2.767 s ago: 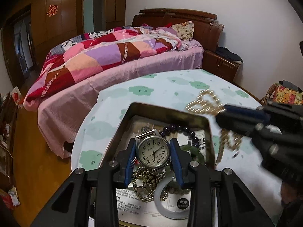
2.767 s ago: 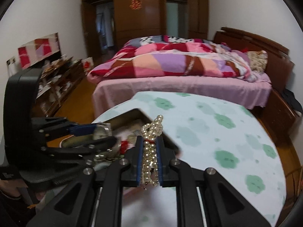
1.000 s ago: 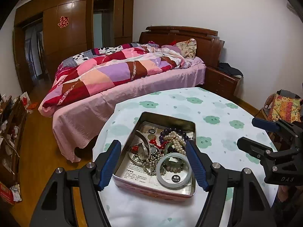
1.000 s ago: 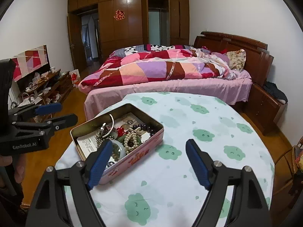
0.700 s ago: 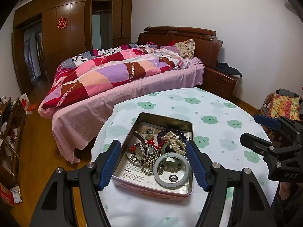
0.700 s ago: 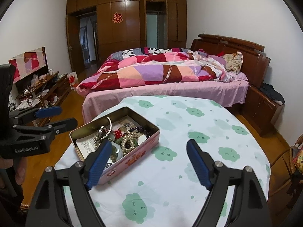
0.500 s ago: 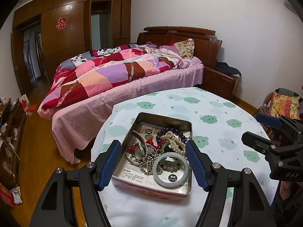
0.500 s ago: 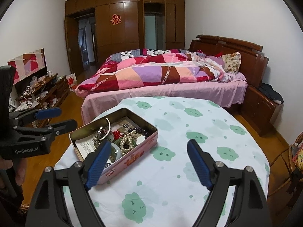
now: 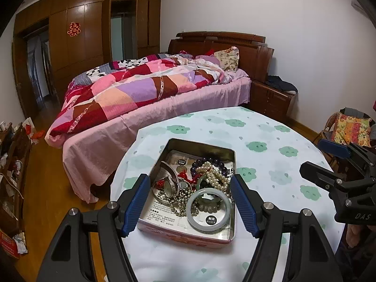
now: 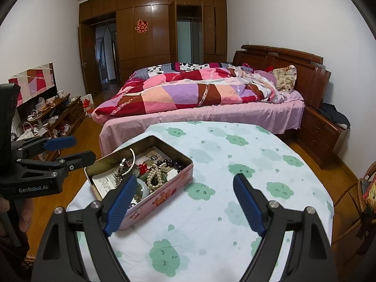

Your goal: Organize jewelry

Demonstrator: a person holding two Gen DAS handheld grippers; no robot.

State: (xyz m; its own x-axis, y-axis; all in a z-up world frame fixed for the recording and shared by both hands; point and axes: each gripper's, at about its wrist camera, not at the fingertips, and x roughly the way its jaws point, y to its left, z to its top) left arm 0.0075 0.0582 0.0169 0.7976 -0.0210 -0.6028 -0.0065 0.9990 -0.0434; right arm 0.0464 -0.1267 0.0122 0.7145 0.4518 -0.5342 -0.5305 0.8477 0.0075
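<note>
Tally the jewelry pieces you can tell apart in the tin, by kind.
wristwatch: 1
pearl strand: 1
dark purple bead bracelet: 1
pale bangle: 1
metal bead chain: 1
Total: 5

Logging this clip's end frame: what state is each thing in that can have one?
Left gripper: jaws open, empty.
Right gripper: jaws open, empty.
Tin box: lidless, holding jewelry.
Jade bangle: lying flat in tin.
Pearl necklace: heaped in tin.
Wardrobe door: ajar.

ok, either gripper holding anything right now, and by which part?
Nothing held. The left gripper and right gripper are both open and empty; the jewelry sits in the tin.
</note>
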